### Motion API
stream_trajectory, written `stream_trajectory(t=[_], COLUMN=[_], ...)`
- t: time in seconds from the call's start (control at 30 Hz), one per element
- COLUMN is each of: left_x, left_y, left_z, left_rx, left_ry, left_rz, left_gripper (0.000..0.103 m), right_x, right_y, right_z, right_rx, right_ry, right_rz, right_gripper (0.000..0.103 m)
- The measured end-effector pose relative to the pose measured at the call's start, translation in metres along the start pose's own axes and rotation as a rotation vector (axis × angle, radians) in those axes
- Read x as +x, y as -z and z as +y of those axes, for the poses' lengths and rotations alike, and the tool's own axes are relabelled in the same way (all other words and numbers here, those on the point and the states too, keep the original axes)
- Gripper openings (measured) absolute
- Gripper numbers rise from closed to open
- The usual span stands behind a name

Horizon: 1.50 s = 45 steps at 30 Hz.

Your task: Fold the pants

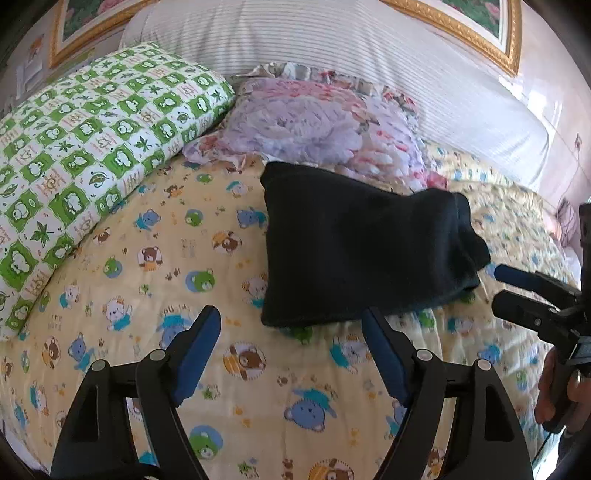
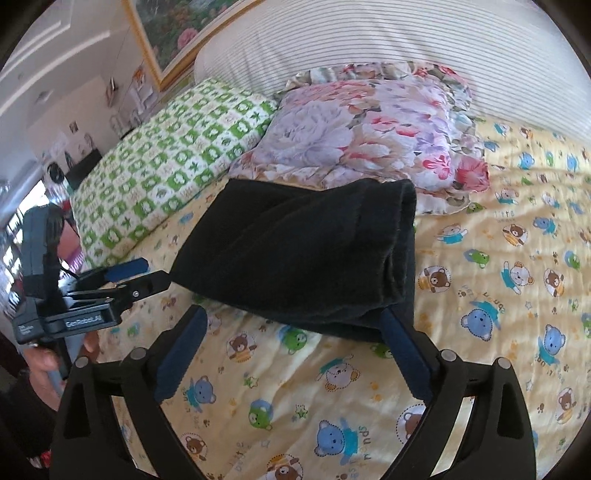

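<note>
The black pants (image 1: 354,247) lie folded into a compact rectangle on the yellow bear-print bedspread (image 1: 147,258); they also show in the right wrist view (image 2: 295,258). My left gripper (image 1: 291,325) is open and empty, just in front of the bundle's near edge. My right gripper (image 2: 295,321) is open and empty, at the bundle's near edge, its right fingertip beside the cloth. The right gripper shows at the right edge of the left wrist view (image 1: 506,288), and the left gripper shows at the left of the right wrist view (image 2: 147,273).
A green-and-white panda pillow (image 1: 81,155) lies at the left. A floral pillow (image 1: 317,122) sits behind the pants. A striped headboard cushion (image 1: 332,40) and a gold-framed picture (image 1: 476,33) are behind. The bedspread (image 2: 480,295) stretches to the right.
</note>
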<state>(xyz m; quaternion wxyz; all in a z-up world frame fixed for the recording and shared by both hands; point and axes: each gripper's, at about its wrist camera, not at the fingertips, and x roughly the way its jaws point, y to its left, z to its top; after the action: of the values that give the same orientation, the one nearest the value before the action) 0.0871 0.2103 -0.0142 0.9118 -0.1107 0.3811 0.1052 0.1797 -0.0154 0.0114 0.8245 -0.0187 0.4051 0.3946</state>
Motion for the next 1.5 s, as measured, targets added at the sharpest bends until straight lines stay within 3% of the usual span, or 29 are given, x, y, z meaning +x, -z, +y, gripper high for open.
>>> stream_trajectory(t=[0.5,1.5], left_x=[-0.012,-0.005], left_y=[0.008,0.011], left_z=[-0.006,-0.011], left_rx=[0.049,0.126], left_ry=[-0.047,-0.133], left_rz=[-0.005,-0.021], left_gripper=[0.081,0.085], right_x=[0.001,0.012], right_y=[0.006,0.009], right_z=[0.018,0.015], right_rx=[-0.113,-0.125], right_ry=[0.055,0.062], right_rz=[0.027,0.033], right_gripper=[0.097,0.098])
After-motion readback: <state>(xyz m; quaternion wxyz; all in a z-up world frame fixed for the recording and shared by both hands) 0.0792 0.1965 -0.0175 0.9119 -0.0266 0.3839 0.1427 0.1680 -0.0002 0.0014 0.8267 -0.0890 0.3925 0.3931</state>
